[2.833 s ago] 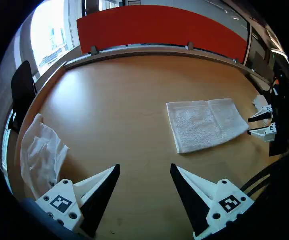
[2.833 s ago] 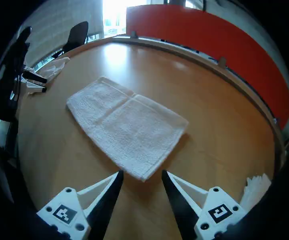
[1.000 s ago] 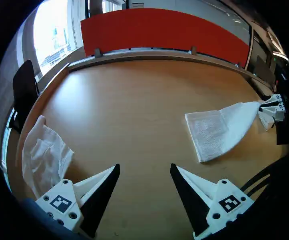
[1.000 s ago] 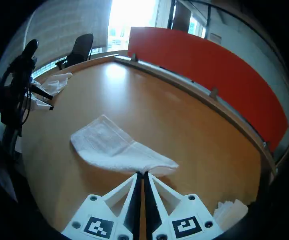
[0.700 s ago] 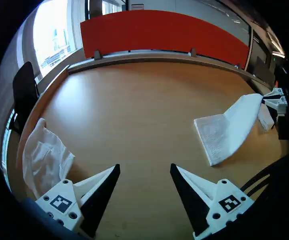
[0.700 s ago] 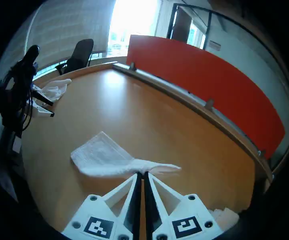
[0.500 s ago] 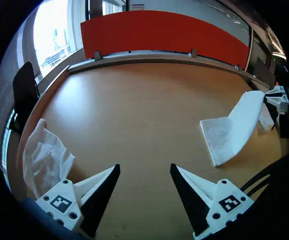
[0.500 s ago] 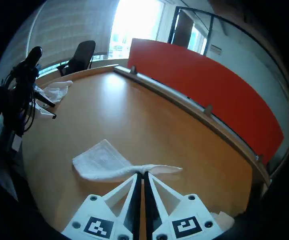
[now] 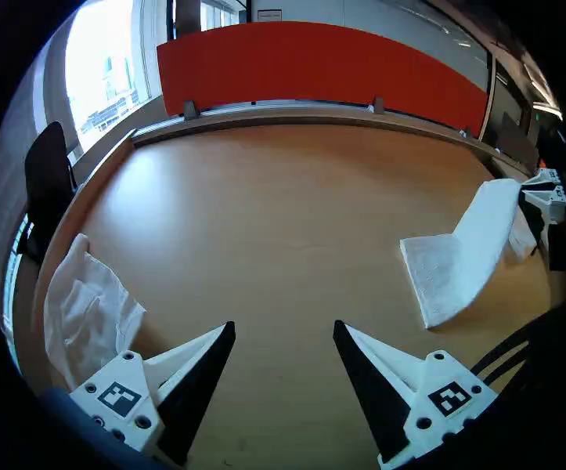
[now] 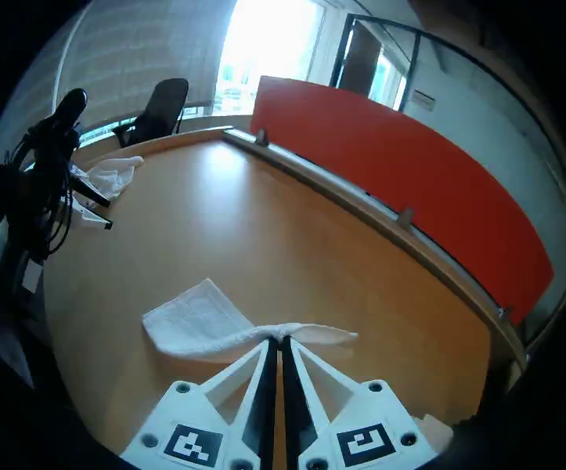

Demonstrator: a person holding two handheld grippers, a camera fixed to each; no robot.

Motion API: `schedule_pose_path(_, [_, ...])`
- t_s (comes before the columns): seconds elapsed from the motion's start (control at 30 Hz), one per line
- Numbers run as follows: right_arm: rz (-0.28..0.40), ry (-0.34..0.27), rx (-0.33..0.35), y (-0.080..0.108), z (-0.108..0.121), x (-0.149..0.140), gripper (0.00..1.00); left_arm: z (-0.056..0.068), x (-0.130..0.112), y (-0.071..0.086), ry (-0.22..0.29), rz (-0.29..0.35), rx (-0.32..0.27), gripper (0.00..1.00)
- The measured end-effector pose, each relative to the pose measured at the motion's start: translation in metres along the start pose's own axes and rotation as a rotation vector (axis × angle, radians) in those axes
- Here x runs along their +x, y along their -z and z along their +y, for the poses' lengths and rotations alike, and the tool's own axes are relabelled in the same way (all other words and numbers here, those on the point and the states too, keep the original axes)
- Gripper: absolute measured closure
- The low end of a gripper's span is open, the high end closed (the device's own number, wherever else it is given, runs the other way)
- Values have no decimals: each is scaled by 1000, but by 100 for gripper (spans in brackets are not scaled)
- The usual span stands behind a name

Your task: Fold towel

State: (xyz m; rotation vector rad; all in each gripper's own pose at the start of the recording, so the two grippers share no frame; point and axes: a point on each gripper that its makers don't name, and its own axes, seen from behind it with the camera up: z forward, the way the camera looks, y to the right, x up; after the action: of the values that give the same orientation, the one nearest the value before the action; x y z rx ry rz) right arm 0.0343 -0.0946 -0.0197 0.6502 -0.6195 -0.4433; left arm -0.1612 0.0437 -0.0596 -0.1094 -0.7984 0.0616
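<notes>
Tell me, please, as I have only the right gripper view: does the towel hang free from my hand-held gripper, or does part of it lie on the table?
Observer: Part of it lies down. Seen from the side in the left gripper view, the towel rises as a slope to the right hand-held gripper, and its lower half is flat on the table.
Operator: Does the left hand-held gripper hold anything?
Observer: No. The left hand-held gripper is wide open, with nothing in it, and it is well apart from the towel.
</notes>
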Motion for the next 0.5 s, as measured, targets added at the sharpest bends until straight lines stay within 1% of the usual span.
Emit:
schedule_pose_path(0.23, [16, 12, 34, -6, -14, 7, 96, 0, 1, 1, 1, 2, 1, 7])
schedule_pose_path(0.5, [30, 30, 93, -18, -41, 17, 96, 1, 1, 3, 5, 6, -1, 7])
